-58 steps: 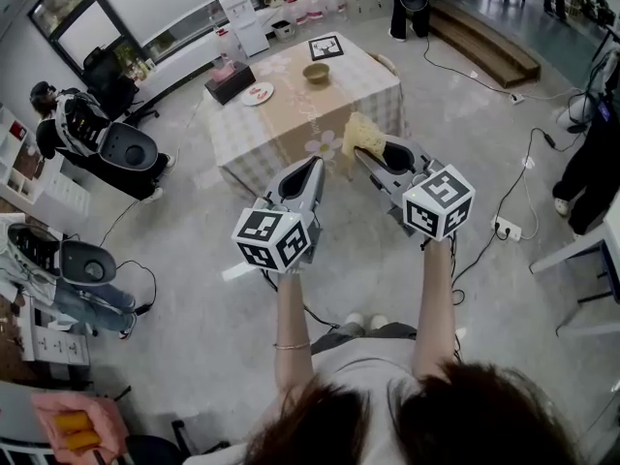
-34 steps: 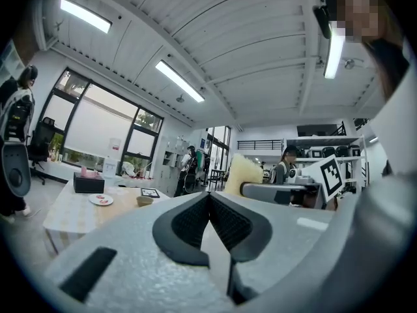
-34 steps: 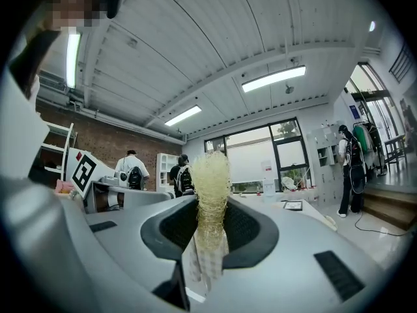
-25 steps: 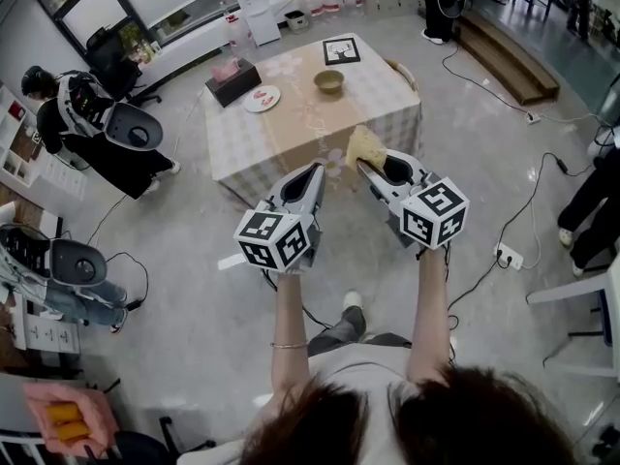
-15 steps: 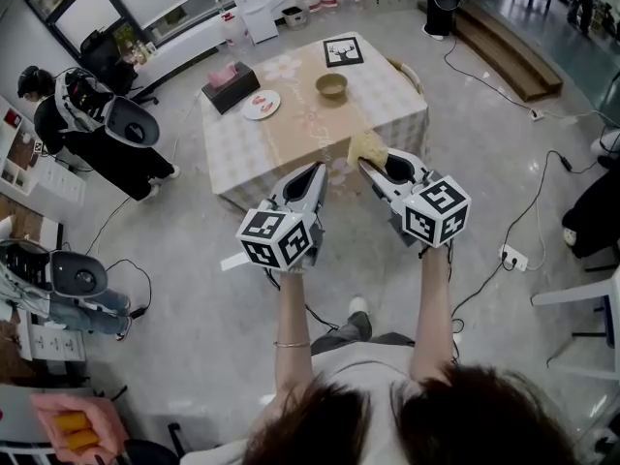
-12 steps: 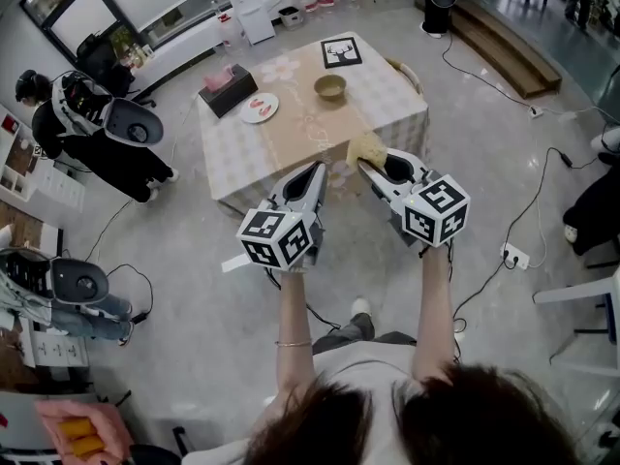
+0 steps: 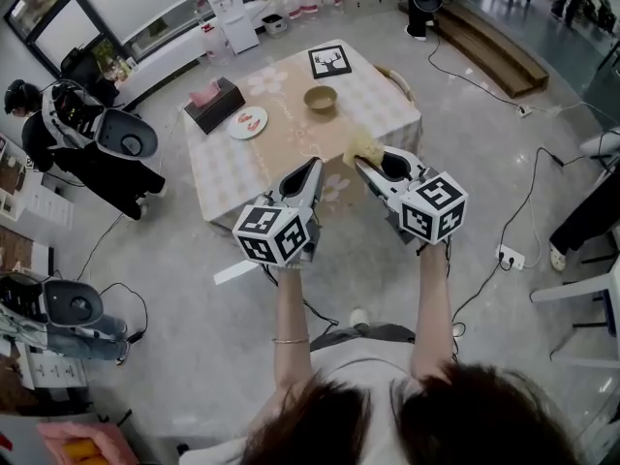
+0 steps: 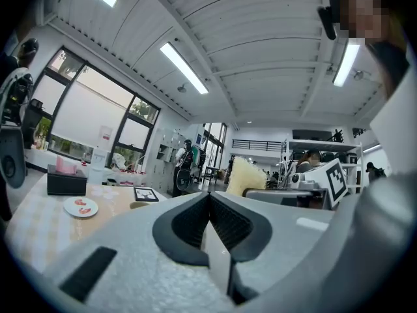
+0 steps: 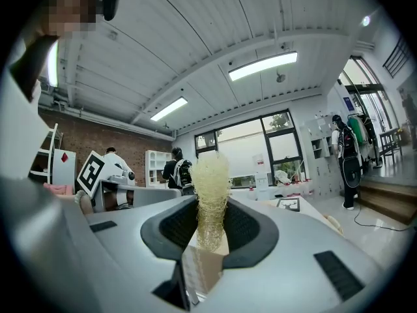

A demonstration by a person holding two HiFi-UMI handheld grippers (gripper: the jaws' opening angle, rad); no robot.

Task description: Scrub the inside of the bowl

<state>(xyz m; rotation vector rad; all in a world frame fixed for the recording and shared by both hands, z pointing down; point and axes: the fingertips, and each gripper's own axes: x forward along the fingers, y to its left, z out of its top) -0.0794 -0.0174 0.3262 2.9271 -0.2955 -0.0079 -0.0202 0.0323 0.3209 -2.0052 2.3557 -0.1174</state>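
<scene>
On the table point(image 7: 387, 105) stood the bowl point(image 7: 320, 98), well apart from both grippers. Right gripper point(image 7: 359, 161) clamped a yellow scrubber point(image 7: 363, 146); left gripper point(image 7: 314, 165) was closed, empty.

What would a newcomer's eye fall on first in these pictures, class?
The two grippers, held level in the middle of the head view: the right gripper has its jaws shut on a pale yellow scrubber, while the left gripper is shut and empty. Beyond them stands a cloth-covered table with a tan bowl near its far side.
</scene>
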